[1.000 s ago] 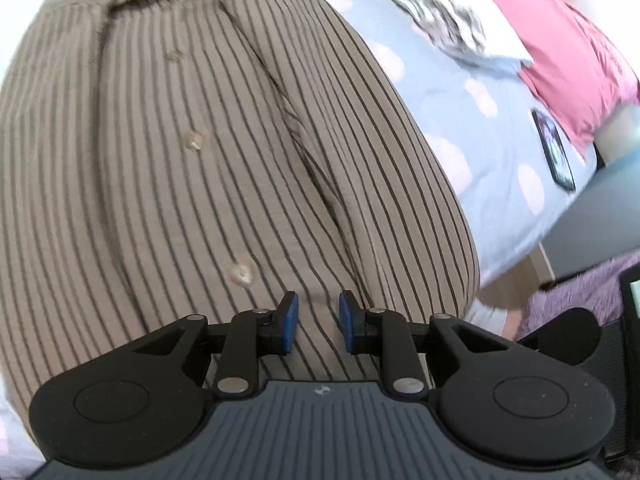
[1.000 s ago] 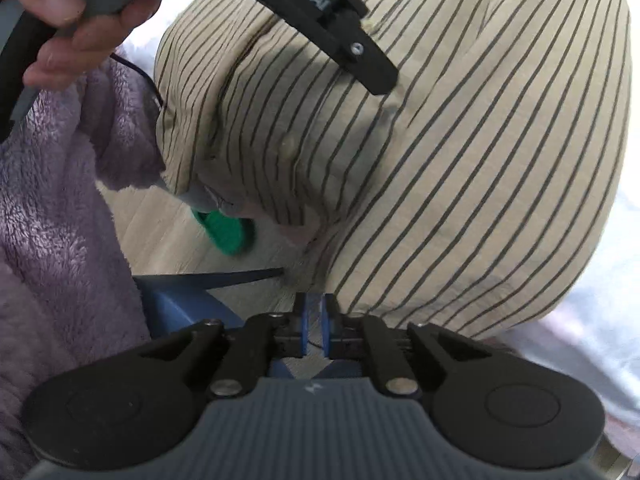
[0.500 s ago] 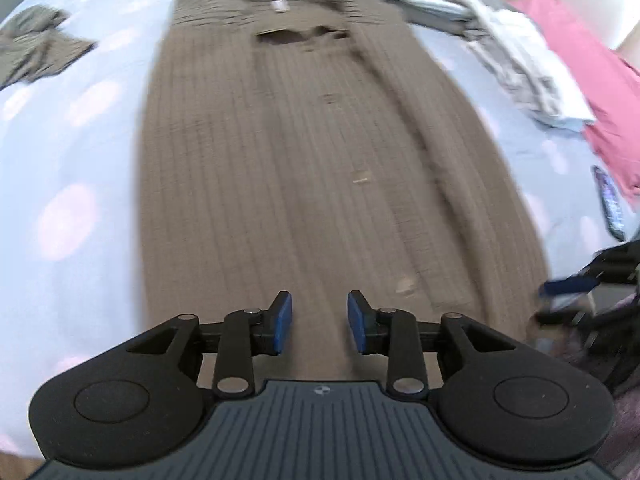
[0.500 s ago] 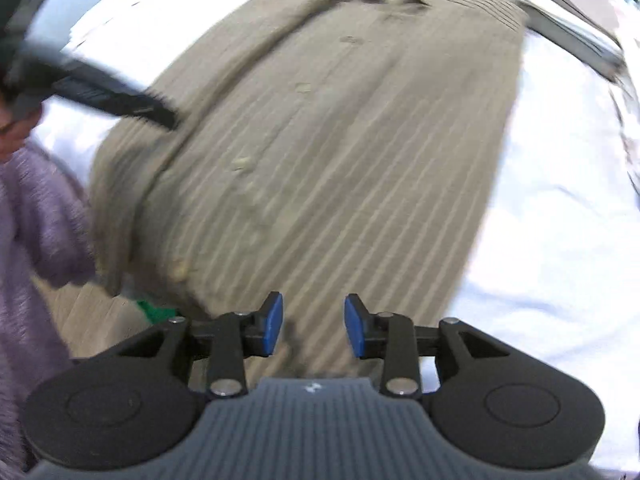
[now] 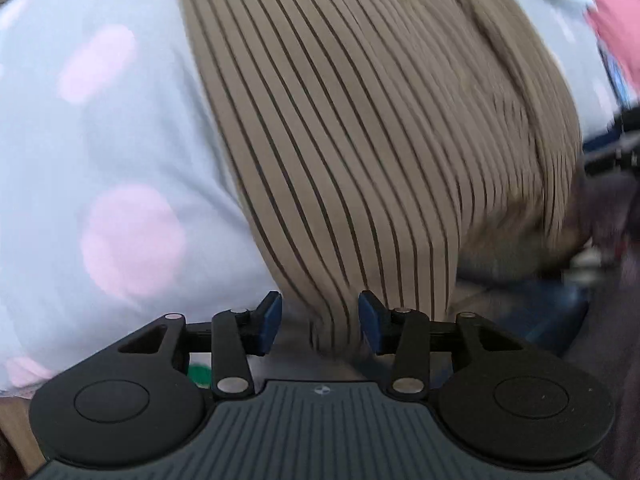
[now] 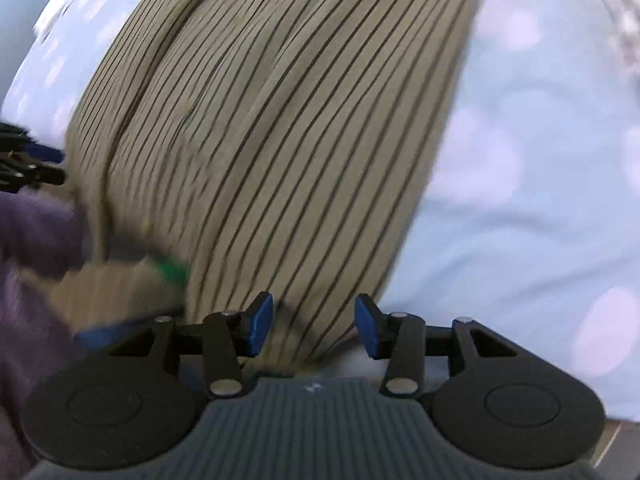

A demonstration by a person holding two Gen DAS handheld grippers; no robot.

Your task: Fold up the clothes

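The striped shirt [image 5: 360,128] lies spread on the pale blue bedsheet [image 5: 100,140] with pink dots, its near hem hanging over the near edge of the bed. The left gripper [image 5: 320,322] has its jaws apart around the hem's left corner; the right gripper [image 6: 314,326] has its jaws apart around the right corner. Neither has clamped the cloth. A pink cloth [image 5: 616,12] lies far right.

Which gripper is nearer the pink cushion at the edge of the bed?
Left. The pink cushion shows at the top right of the left gripper's view, beyond the tan striped shirt. The right gripper sees only shirt and dotted bedsheet.
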